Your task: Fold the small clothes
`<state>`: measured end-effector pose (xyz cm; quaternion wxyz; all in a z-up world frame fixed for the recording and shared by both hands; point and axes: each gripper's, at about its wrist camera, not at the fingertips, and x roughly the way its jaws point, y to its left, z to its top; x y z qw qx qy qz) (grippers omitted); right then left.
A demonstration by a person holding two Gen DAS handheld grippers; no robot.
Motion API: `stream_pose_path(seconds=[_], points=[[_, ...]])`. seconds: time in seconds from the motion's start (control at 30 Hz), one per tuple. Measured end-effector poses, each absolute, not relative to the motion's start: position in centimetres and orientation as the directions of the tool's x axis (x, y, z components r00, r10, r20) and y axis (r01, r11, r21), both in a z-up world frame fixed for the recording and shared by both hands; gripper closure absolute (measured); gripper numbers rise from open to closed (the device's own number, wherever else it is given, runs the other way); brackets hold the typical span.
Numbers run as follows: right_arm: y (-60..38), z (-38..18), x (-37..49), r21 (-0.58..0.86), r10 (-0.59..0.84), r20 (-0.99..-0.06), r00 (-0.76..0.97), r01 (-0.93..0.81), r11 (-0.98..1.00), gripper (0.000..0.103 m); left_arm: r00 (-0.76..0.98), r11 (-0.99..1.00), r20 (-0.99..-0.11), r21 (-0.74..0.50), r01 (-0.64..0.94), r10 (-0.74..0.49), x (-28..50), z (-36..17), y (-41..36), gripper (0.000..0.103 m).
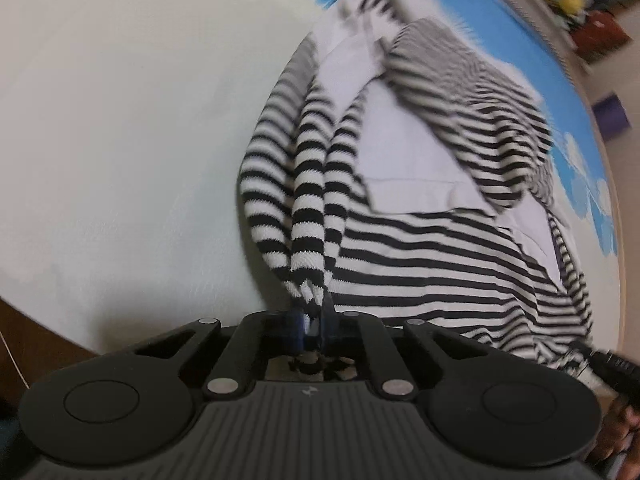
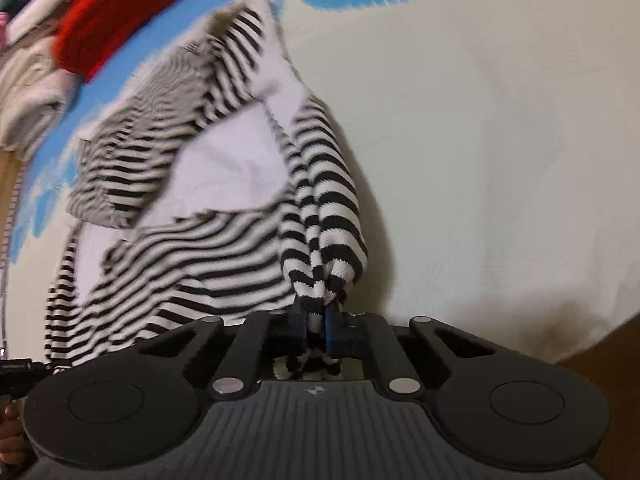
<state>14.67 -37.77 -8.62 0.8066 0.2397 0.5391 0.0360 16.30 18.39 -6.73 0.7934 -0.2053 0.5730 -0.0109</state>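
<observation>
Shirt (image 1: 400, 240): both grippers, left (image 1: 312, 320) and right (image 2: 316, 320), fingers clenched on bunched striped edges. Keep the lift level and the tension even.

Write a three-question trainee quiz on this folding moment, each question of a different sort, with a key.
1. True or false: the left gripper is open.
2. What does the right gripper hold? A. red cloth B. striped garment C. nothing
3. Fill in: the red cloth lies ___ the garment, toward the far edge of the blue-and-white cover.

Key: 1. false, it pinches the garment's bunched edge. 2. B. 3. beyond.
</observation>
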Motion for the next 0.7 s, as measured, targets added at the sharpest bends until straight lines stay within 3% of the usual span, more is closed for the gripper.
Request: stream_pose_path(seconds=[0.23,0.5,0.7], points=[[-39.1,-4.0,12.5,0.485,0.377,-0.75,0.543,0.064,0.872,0.098,0.462,0.929,-0.835,-0.364,-0.062,-0.297,13.2,-0.8,19.1,0.097],[-41.7,3.0,6.2,0.557,0.475,-0.695,0.539,-0.014,0.83,0.098,0.49,0.881,-0.752,-0.466,0.079,-0.441,6.8,6.0,21.8,0.097],[-42.5,5.6,6.0,0.593,0.508,-0.649,0.566,-0.041,0.804,0.098,0.522,0.874,-0.731,-0.481,0.063,-0.44,10.6,6.5,22.3,0.097]])
